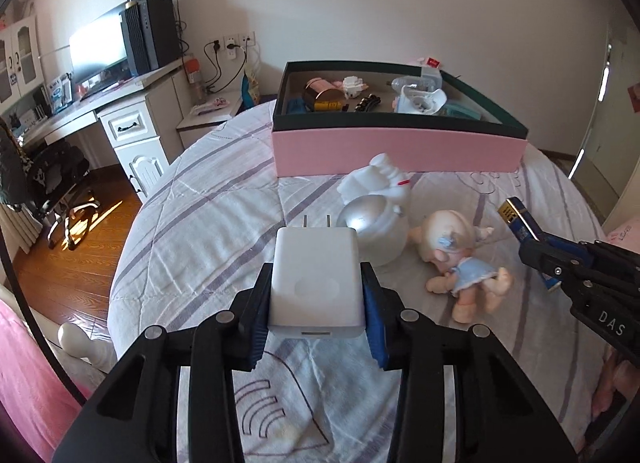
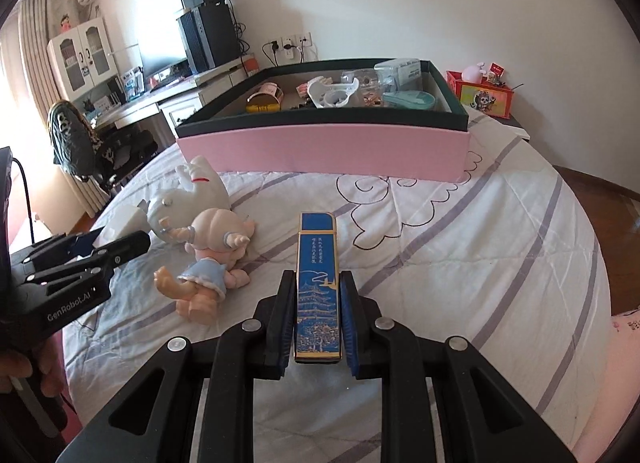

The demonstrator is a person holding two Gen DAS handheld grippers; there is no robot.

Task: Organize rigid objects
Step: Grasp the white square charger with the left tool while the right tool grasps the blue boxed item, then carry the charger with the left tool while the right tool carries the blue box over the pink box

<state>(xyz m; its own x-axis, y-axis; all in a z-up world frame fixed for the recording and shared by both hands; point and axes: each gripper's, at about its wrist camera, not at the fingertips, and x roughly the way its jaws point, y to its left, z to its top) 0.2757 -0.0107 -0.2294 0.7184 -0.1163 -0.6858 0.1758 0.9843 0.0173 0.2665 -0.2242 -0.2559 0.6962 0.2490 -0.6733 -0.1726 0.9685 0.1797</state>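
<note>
My left gripper (image 1: 316, 283) is shut on a white plug-in charger (image 1: 314, 251), prongs pointing away, held just above the bedspread. In the right wrist view that gripper (image 2: 120, 247) shows at the left edge. My right gripper (image 2: 317, 277) is shut on a slim blue and gold case (image 2: 318, 259) printed with a pagoda. The left wrist view shows this gripper (image 1: 536, 251) at the right, with the case (image 1: 516, 219) sticking out of it. Ahead stands a pink box with a dark green rim (image 1: 400, 151) (image 2: 320, 151), holding several small items.
A doll in a blue dress (image 1: 460, 259) (image 2: 212, 259) and a white toy figure (image 1: 380, 183) (image 2: 196, 191) lie on the bed between the grippers and the box. Left of the bed are a desk (image 1: 80, 111) and an office chair (image 1: 60, 183). A red box (image 2: 484, 97) sits on the right nightstand.
</note>
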